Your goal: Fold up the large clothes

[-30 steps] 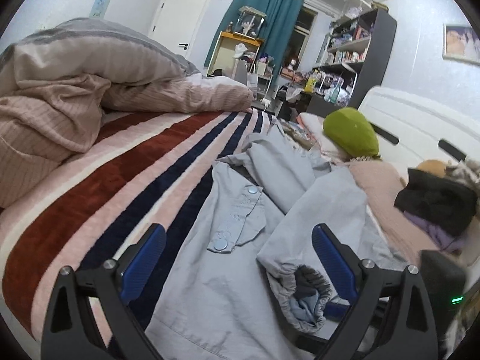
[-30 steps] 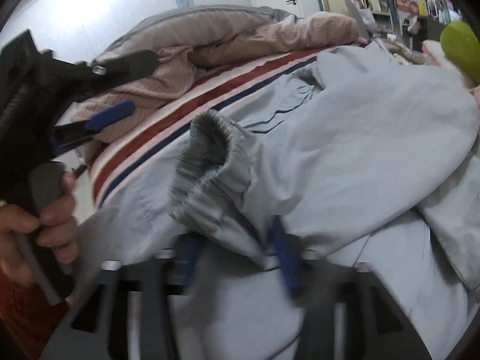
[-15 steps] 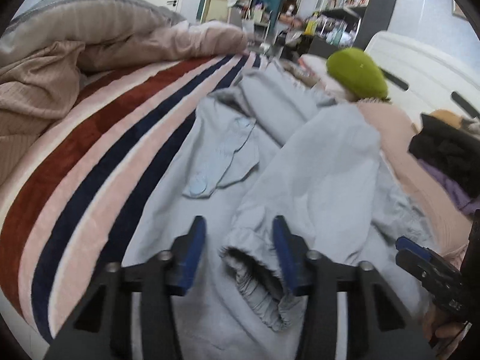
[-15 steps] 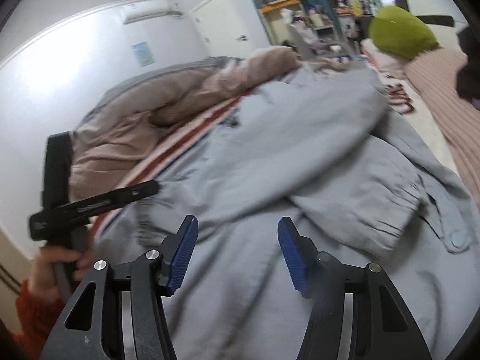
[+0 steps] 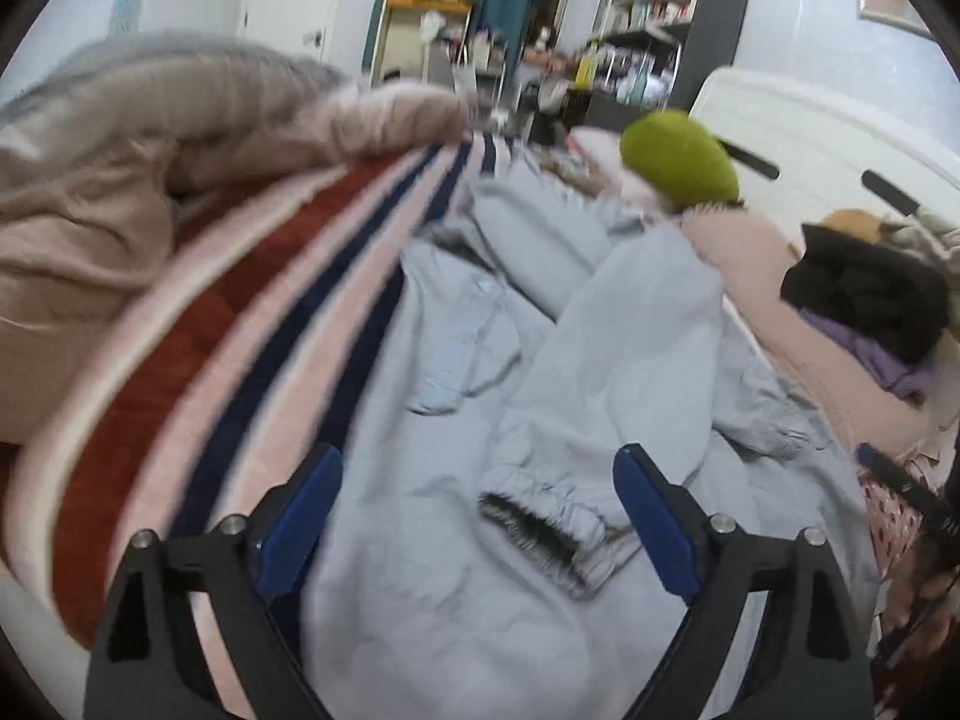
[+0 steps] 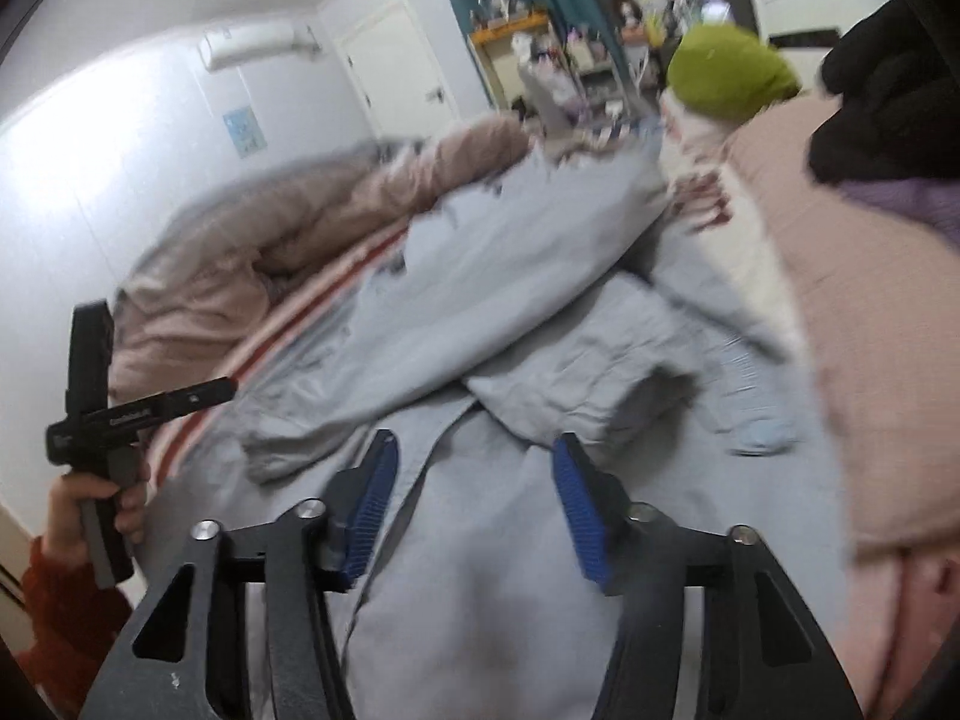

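A light grey-blue jacket [image 5: 630, 330] lies crumpled on the bed, with one sleeve folded across its body. The sleeve's elastic cuff [image 5: 540, 516] rests on the jacket, just beyond my left gripper [image 5: 474, 462]. Its jaws are opening and stand wide, and the blue pads touch nothing. In the right wrist view the jacket [image 6: 480, 600] spreads under my right gripper [image 6: 474, 441]. Those jaws are also opening, with only flat cloth below them and nothing pinched. A hand in a red sleeve [image 6: 96, 498] holds the left tool at the bed's left side.
The bed has a red, navy and pink striped blanket [image 5: 210, 330]. A beige duvet [image 5: 90, 210] is heaped at the left. A green cushion [image 5: 678, 162] and a pile of black and purple clothes [image 5: 864, 294] lie by the white headboard [image 5: 810, 138]. Cluttered shelves stand behind.
The left jaws narrowed around the sleeve cuff half a second ago and now stand wide, leaving the cuff on the jacket. The right gripper has released the sleeve and swung right across the jacket.
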The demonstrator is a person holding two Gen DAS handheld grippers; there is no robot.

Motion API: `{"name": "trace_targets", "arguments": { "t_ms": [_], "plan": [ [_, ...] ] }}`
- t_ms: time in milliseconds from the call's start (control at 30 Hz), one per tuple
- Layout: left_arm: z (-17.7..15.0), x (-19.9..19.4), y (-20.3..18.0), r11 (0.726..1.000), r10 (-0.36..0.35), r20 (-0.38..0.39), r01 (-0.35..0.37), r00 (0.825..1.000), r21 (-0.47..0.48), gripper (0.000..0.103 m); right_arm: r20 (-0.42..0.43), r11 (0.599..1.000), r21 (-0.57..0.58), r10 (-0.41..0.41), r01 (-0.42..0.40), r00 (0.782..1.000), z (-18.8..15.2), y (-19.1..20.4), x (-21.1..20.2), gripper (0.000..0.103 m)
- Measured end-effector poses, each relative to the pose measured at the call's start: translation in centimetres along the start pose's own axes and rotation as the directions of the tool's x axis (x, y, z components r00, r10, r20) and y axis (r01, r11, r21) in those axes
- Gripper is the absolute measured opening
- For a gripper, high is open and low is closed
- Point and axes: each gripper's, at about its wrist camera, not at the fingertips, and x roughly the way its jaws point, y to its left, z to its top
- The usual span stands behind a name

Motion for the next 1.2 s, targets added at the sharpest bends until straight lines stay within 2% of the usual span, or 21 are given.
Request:
{"name": "trace_targets", "arguments": {
  "t_ms": [100,200,267,333,400,433,533,567,600,667,733,767,800,867,900,967,1067,1200],
  "plan": [
    [-0.7,-2.2,1.9,1.0,-0.019,0.025,0.019,0.999,-0.002,0.098,0.044,0.999,0.0,-0.051,0.051,0.998,-0.5,-1.2,-4.7,0.065],
    [-1.9,-2.1,4.0,1.0,-0.006,-0.033,0.005,0.999,-0.015,0.098,0.037,0.991,0.019,-0.131,0.131,0.991,-1.5,-2.8,-7.6,0.072],
    [-3.0,-1.3,5.2,0.999,0.007,-0.094,-0.01,0.996,-0.034,0.098,-0.006,0.983,0.044,-0.179,0.179,0.984,-2.8,-4.1,-8.7,0.073],
    [-4.4,-0.4,6.0,0.998,-0.025,-0.148,0.017,0.989,-0.061,0.098,-0.062,0.977,0.076,-0.196,0.2,0.979,-4.2,-5.3,-8.9,0.073],
    [-5.7,0.3,6.4,0.993,-0.087,-0.192,0.071,0.977,-0.089,0.098,-0.118,0.977,0.113,-0.168,0.181,0.979,-5.9,-6.2,-8.6,0.073],
    [-6.4,0.9,6.4,0.99,-0.115,-0.221,0.094,0.968,-0.102,0.098,-0.145,0.979,0.14,-0.129,0.15,0.981,-6.8,-6.7,-8.4,0.073],
    [-7.3,1.8,5.9,0.989,-0.131,-0.251,0.109,0.959,-0.099,0.097,-0.193,0.977,0.192,-0.05,0.088,0.98,-8.6,-7.3,-7.4,0.072],
    [-7.5,1.9,5.8,0.988,-0.14,-0.246,0.121,0.959,-0.092,0.087,-0.208,0.978,0.197,-0.02,0.062,0.978,-9.1,-7.2,-6.8,0.067],
    [-7.5,1.9,5.6,0.987,-0.15,-0.251,0.13,0.956,-0.091,0.066,-0.221,0.979,0.199,0.007,0.038,0.975,-9.4,-6.9,-6.2,0.065],
    [-7.7,2.2,5.6,0.986,-0.144,-0.266,0.117,0.953,-0.115,0.045,-0.235,0.98,0.201,0.045,0.003,0.971,-9.8,-6.4,-5.1,0.065],
    [-7.6,2.4,5.5,0.981,-0.17,-0.267,0.139,0.949,-0.131,0.033,-0.231,0.98,0.2,0.058,-0.011,0.971,-9.7,-6.1,-4.4,0.065],
    [-7.6,2.3,5.4,0.975,-0.202,-0.266,0.168,0.942,-0.146,0.022,-0.229,0.979,0.202,0.064,-0.017,0.971,-9.6,-5.9,-4.1,0.063],
    [-7.5,2.4,5.3,0.966,-0.238,-0.267,0.198,0.934,-0.169,0.016,-0.231,0.98,0.197,0.068,-0.022,0.97,-9.6,-5.8,-3.9,0.061],
    [-7.5,2.6,4.9,0.957,-0.267,-0.263,0.224,0.927,-0.182,0.01,-0.245,0.983,0.182,0.072,-0.027,0.967,-9.5,-5.3,-3.3,0.034],
    [-7.4,2.5,4.5,0.954,-0.281,-0.257,0.24,0.925,-0.179,0.007,-0.253,0.984,0.179,0.068,-0.022,0.965,-9.5,-5.1,-3.0,0.03],
    [-7.0,1.9,3.7,0.949,-0.3,-0.237,0.264,0.924,-0.173,0.006,-0.238,0.978,0.207,0.089,-0.039,0.967,-9.2,-5.3,-3.1,0.014],
    [-6.0,0.3,2.6,0.951,-0.297,-0.183,0.272,0.937,-0.15,0.004,-0.151,0.947,0.293,0.179,-0.129,0.972,-8.3,-5.9,-4.2,0.006],
    [-4.3,-2.3,1.1,0.949,-0.305,-0.104,0.292,0.947,-0.121,0.003,-0.058,0.938,0.285,0.221,-0.196,0.973,-6.8,-4.5,-5.9,0.004]
  ]
}}
